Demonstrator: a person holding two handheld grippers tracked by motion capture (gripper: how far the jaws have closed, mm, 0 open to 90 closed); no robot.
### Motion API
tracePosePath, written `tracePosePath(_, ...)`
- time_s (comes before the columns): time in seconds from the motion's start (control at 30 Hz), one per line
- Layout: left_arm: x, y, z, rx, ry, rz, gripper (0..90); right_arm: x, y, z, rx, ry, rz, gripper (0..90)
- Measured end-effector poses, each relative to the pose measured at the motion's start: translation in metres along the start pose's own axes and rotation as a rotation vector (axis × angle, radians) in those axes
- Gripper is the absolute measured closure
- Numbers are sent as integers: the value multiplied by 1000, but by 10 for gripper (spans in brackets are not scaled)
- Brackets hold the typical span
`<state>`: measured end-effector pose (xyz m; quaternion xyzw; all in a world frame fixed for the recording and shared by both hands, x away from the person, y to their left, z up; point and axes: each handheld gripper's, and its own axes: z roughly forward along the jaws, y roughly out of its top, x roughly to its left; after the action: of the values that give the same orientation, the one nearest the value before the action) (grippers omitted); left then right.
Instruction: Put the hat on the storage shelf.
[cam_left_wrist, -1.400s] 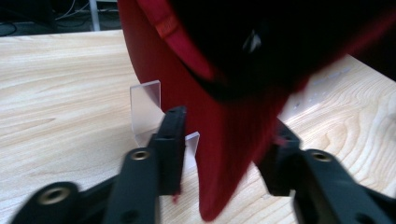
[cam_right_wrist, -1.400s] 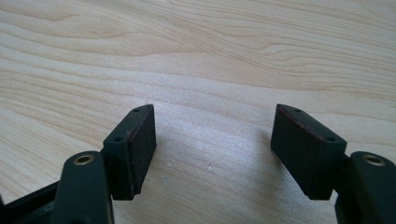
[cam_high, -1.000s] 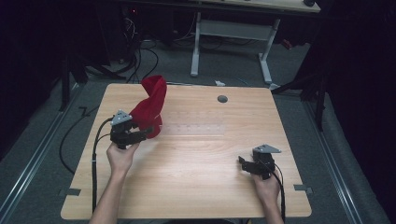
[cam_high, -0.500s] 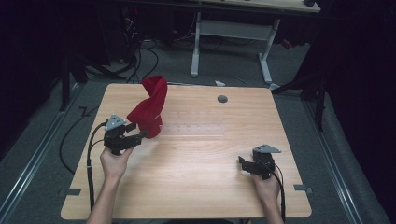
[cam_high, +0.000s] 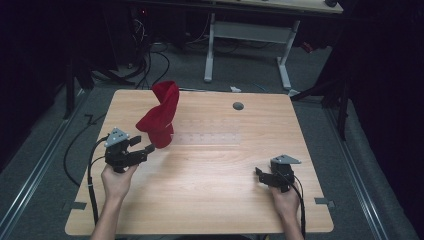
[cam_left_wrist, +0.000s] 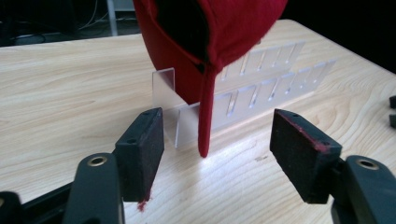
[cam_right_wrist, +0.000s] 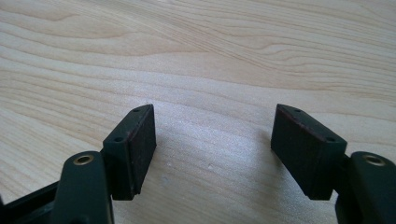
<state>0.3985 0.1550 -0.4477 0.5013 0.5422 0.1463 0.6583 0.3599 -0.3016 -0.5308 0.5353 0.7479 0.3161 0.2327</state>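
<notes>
Standing on a clear slotted plastic rack (cam_high: 207, 138) at about ten o'clock on the light wooden table (cam_high: 210, 200), the red fabric cap (cam_high: 161, 117) is sitting upright, its crown rising above the rack's left end. The left gripper (cam_high: 146, 148) is hovering just at the cap's seven o'clock side, apart from it; its jaws have just been opening and are standing wide, with nothing pressed between the pads. In the left gripper view the cap's hanging red edge (cam_left_wrist: 205, 112) is showing beyond the gap, clear of both pads (cam_left_wrist: 145, 149). The right gripper (cam_high: 261, 176) is resting at about four o'clock, well apart from the cap, its jaws spread wide over bare wood (cam_right_wrist: 210, 154)
</notes>
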Motion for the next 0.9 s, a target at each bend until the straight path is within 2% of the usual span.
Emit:
tracePosePath(0.27,0,-7,-7,24,3,-3,342,0,0,0,-1,-2,-4,312)
tracePosePath(0.33,-1,-10,-10,5,-11,0,346,0,0,0,-1,-3,-5,313)
tracePosePath(0.9,-8,-24,-20,23,-34,-3,342,0,0,0,-1,-2,-4,312)
